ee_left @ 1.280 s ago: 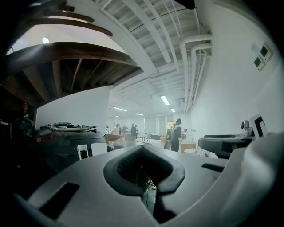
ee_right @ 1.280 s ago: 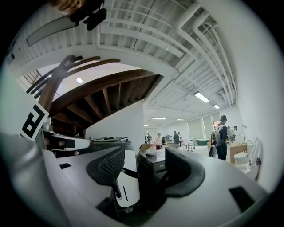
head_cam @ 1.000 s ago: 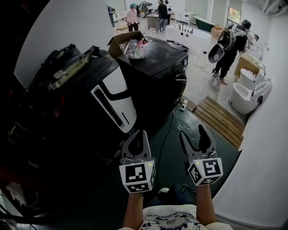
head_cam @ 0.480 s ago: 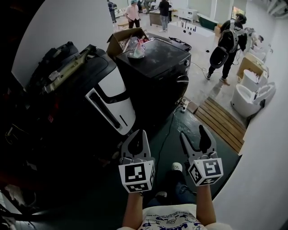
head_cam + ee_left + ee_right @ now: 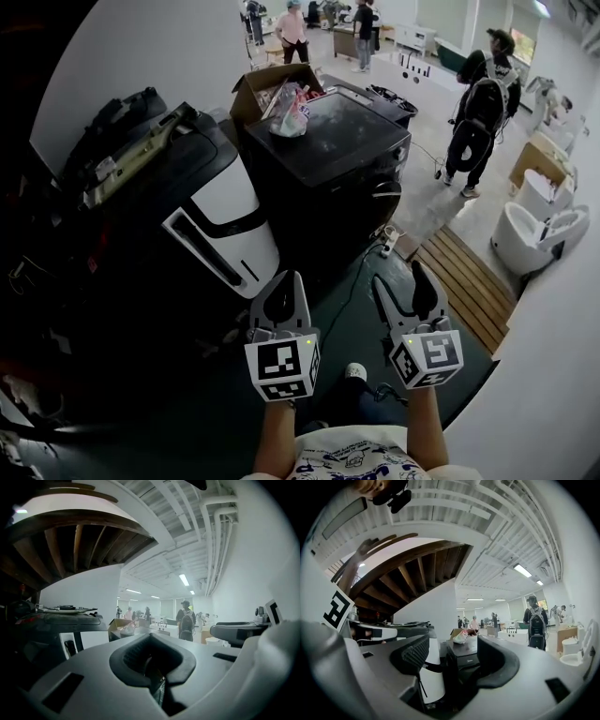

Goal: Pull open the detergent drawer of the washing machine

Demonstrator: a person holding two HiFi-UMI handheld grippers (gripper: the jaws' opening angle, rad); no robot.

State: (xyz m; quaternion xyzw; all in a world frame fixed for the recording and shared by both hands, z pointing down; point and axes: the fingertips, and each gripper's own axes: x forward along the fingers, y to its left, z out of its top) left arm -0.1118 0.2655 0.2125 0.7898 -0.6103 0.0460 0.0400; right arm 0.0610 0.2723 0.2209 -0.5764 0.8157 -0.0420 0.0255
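Left gripper (image 5: 286, 284) was pressed together on nothing; right gripper (image 5: 401, 281) was spread and empty. I held both low by my body, well apart from the black washing machine (image 5: 328, 141) ahead. I couldn't make out its detergent drawer. A plastic bag (image 5: 289, 117) sat on the lid.

The left gripper (image 5: 286, 289), grey with a marker cube, is hovering with its jaws together. Just beside it, the right gripper (image 5: 403, 279) is hovering with its jaws apart. Ahead of both and well apart from them, a black boxy washing machine (image 5: 328, 155) is standing, with a crumpled plastic bag (image 5: 291, 114) lying on its top. A slatted wooden platform (image 5: 466, 269) is lying ahead and right of the right gripper.
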